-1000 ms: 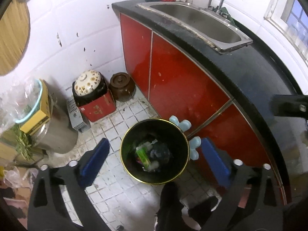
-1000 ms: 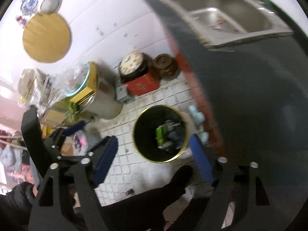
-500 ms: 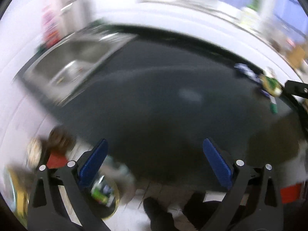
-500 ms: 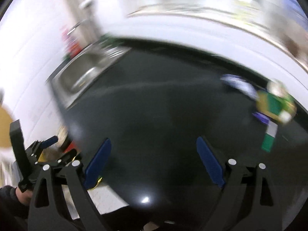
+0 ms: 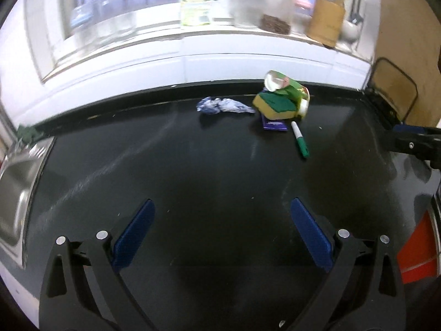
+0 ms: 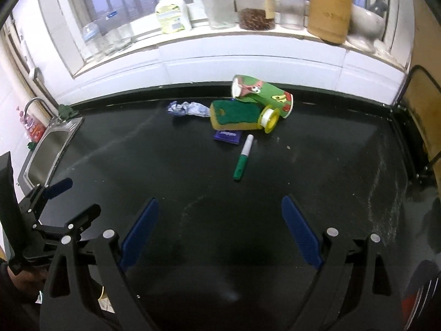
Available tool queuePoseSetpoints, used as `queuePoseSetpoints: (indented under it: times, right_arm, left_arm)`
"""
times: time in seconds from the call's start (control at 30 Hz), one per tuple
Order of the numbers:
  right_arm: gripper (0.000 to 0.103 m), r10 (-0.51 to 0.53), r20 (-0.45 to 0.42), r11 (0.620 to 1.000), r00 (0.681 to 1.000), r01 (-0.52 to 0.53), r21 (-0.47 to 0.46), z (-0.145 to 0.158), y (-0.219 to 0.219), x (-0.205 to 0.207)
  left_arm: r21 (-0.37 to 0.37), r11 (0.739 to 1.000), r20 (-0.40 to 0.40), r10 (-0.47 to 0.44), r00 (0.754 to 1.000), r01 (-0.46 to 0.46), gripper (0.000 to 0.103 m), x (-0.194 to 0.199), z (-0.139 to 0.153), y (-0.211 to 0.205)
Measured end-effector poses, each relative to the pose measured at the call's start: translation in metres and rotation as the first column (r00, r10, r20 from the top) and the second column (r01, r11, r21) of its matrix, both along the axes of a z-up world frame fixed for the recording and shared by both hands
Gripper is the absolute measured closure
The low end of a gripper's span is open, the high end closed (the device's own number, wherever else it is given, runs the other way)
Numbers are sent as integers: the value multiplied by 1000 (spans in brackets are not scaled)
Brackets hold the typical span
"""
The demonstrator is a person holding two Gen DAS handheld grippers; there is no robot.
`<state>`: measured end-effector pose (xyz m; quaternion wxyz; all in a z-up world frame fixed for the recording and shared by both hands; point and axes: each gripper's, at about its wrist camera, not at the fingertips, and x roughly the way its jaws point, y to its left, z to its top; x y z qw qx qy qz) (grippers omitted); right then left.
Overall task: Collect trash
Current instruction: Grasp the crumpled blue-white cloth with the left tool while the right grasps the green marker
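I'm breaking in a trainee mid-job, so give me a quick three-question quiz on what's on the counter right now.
1. True or false: the green marker lies apart from the sponge, touching nothing else.
2. Which piece lies farthest toward the sink? A) the crumpled blue-and-white wrapper B) the green paper cup C) the purple packet
3. Fill in: the left tool and the right tool are both ____ and hold nothing.

Key: 1 true. 2 A. 3 open.
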<state>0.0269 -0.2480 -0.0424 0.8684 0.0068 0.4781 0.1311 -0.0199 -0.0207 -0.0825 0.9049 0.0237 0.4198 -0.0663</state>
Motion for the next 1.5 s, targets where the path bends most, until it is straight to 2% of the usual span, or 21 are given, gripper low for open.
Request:
queuePoseSetpoints:
  times: [0.23, 0.4, 0.47, 0.6, 0.87, 1.0, 1.1, 1.17, 1.23, 1.27, 1.3, 1.33, 1.37, 1.4, 1.5]
  right_arm:
    - [16, 2, -14, 1000, 1000, -2, -11, -12, 5, 26]
    - [16, -6, -54, 999, 999, 4, -36, -37, 9, 57]
    - [16, -11, -83, 999, 997, 8, -31, -50, 9, 72]
    - [16, -7, -130, 999, 991, 2, -44, -77, 14, 96]
    - [16, -16, -218, 998, 976, 2, -66, -126, 21, 134]
    - [24, -47, -210, 997, 977, 31, -76, -136, 19, 149]
    - [29, -69, -199, 994, 978, 51, -92, -141, 18, 157]
    - [37, -62, -181, 992, 982, 40, -122, -141, 22, 160]
    - [57, -44, -162, 987, 986, 19, -157, -140, 26, 161]
    - [63, -38, -159, 986, 987, 11, -164, -139, 28, 160]
    - [78, -24, -161, 988, 987, -2, -157, -138, 29, 159]
    - [88, -19, -167, 988, 986, -7, -156, -137, 30, 159]
    - [89, -17, -173, 988, 985, -10, -155, -137, 30, 159]
    - [89, -11, -181, 988, 983, -17, -152, -137, 31, 158]
    - [89, -7, -197, 990, 980, -20, -136, -133, 30, 152]
  left_arm:
    - [26, 999, -30, -25, 999, 26, 7, 33, -18, 0]
    - [44, 996, -63, -71, 995, 74, 7, 83, -40, 2]
    - [54, 993, -46, -104, 994, 106, 7, 107, -51, 4]
    - [91, 983, -84, -154, 985, 161, 7, 160, -73, 5]
    - [113, 959, -134, -245, 960, 260, 7, 260, -104, 3]
    - [117, 943, -122, -297, 947, 311, 7, 296, -109, -6]
    - [112, 934, -94, -329, 940, 339, 7, 307, -110, -13]
    - [106, 931, -85, -342, 936, 350, 9, 311, -110, -16]
    - [92, 928, -77, -354, 932, 360, 26, 310, -108, -18]
    - [80, 928, -83, -357, 930, 364, 31, 309, -107, -20]
    - [66, 930, -96, -356, 930, 363, 44, 306, -105, -22]
    - [67, 932, -102, -349, 931, 357, 62, 304, -103, -23]
    - [71, 933, -109, -343, 933, 352, 73, 300, -102, -26]
    - [86, 937, -116, -327, 938, 337, 76, 295, -100, -28]
    - [57, 948, -134, -305, 943, 314, 77, 275, -92, -32]
